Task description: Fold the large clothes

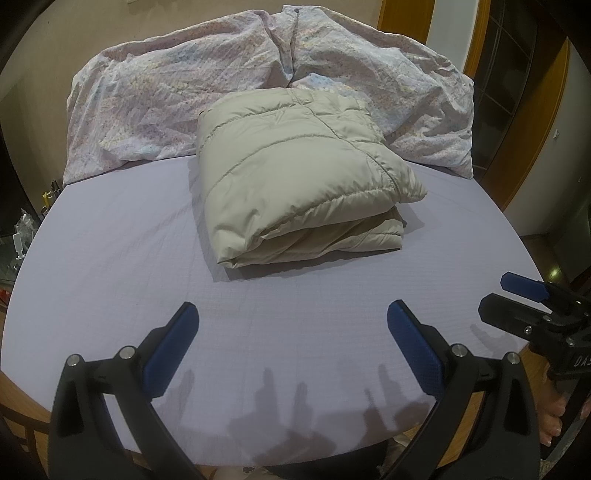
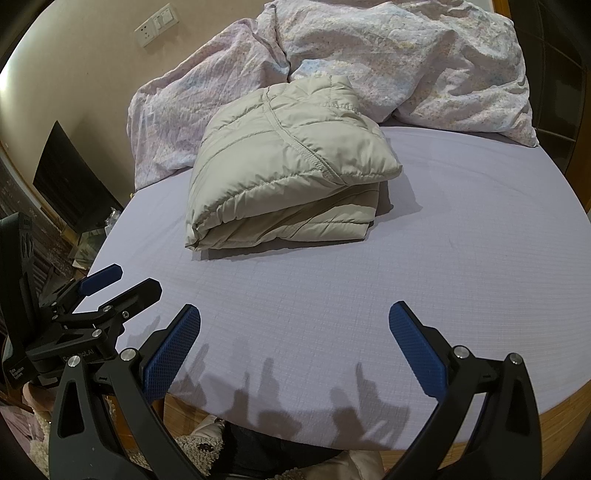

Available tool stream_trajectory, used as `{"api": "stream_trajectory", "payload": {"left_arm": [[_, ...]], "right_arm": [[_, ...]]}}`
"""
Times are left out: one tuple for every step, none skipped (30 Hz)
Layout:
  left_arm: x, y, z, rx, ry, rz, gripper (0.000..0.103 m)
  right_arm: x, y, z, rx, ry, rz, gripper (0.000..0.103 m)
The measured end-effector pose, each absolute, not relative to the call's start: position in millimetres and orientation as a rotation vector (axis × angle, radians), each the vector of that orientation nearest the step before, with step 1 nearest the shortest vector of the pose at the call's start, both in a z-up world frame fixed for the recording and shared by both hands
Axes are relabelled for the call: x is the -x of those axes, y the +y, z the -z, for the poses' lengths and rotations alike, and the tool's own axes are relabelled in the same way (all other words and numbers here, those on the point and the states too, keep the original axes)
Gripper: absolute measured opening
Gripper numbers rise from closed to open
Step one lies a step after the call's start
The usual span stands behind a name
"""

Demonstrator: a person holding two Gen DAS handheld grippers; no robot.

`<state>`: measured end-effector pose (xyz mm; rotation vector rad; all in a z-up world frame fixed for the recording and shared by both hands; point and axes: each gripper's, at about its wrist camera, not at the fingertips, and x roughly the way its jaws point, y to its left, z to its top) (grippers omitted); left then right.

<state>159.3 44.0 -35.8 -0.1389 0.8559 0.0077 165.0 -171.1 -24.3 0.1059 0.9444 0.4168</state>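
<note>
A beige puffer jacket (image 1: 295,177) lies folded into a thick bundle in the middle of the lavender bed sheet (image 1: 110,258); it also shows in the right wrist view (image 2: 284,173). My left gripper (image 1: 291,325) is open and empty, held above the near part of the bed, well short of the jacket. My right gripper (image 2: 294,325) is open and empty too, beside the left one. The right gripper shows at the right edge of the left wrist view (image 1: 498,295), and the left gripper at the left of the right wrist view (image 2: 136,282).
A crumpled floral duvet (image 1: 258,81) is heaped along the far side of the bed, touching the jacket's back. The bed's wooden rim (image 2: 554,424) runs along the near edge. A wall socket (image 2: 157,24) and a dark screen (image 2: 70,177) are at left.
</note>
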Motion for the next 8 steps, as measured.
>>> {"api": "stream_trajectory", "payload": {"left_arm": [[-159.8,44.2,35.5,0.142,0.857,-0.008,0.101],[-159.6,44.4,35.6,0.143,0.857,-0.007,0.101],[-160.3,44.4,35.2,0.143,0.858,-0.006,0.101],[-160.7,44.5,34.9,0.144,0.859,-0.007,0.101],[-161.0,44.6,34.7,0.145,0.859,-0.008,0.101],[-161.3,44.8,34.5,0.145,0.858,-0.008,0.101],[-161.1,45.5,35.1,0.144,0.858,-0.007,0.101],[-161.4,45.7,34.9,0.143,0.857,-0.006,0.101]], "right_arm": [[-164.8,-171.5,24.4,-0.106,0.945,-0.417,0.102],[-164.9,-171.3,24.4,-0.105,0.945,-0.417,0.102],[-165.0,-171.1,24.3,-0.105,0.944,-0.417,0.102],[-165.2,-170.9,24.2,-0.105,0.944,-0.417,0.102],[-164.9,-171.6,24.4,-0.105,0.944,-0.417,0.102],[-165.3,-171.3,24.4,-0.106,0.944,-0.417,0.102],[-165.0,-171.8,24.5,-0.105,0.945,-0.418,0.102],[-165.1,-171.7,24.4,-0.106,0.945,-0.418,0.102]]}}
